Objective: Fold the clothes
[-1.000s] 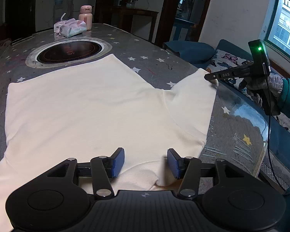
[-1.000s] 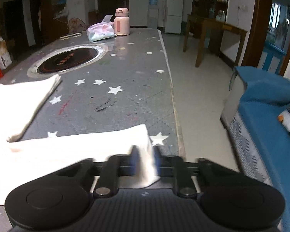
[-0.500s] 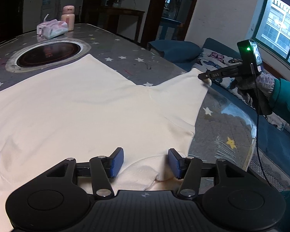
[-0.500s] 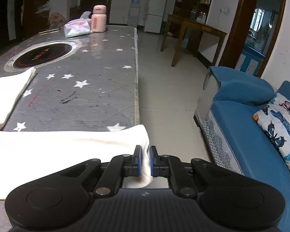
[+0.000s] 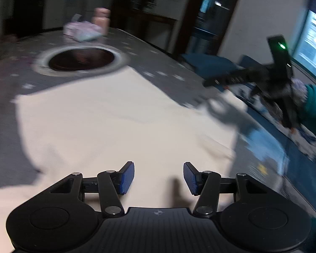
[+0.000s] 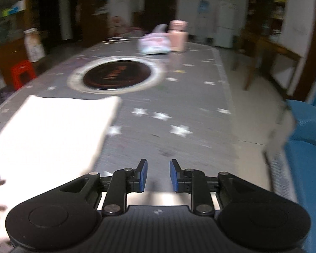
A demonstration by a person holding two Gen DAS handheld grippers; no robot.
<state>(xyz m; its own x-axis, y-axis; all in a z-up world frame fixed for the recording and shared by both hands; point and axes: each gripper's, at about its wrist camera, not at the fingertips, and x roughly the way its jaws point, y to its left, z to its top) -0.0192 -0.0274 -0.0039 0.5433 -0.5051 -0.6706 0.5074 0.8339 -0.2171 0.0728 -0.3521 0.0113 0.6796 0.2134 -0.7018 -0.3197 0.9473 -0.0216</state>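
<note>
The cream garment [image 5: 115,130] lies spread flat on the grey counter [image 6: 189,105] with white stars. The left hand-held gripper [image 5: 158,178] hovers over its near part with jaws wide and nothing between them. The right hand-held gripper [image 6: 158,176] has its jaws apart and empty, over the bare counter beside the cloth. Farther back are a round dark cooktop [image 6: 117,76], a pink bottle [image 6: 178,35] and a tissue pack [image 6: 154,44]. A blue sofa [image 6: 305,158] stands at the right.

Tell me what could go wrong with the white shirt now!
The cream white shirt has a sleeve right by the edge of the grey star-patterned table, so it might slide off. Both the left gripper and the right gripper have open jaws holding nothing, and the blurry frames suggest quick moves that could wrinkle it.
</note>
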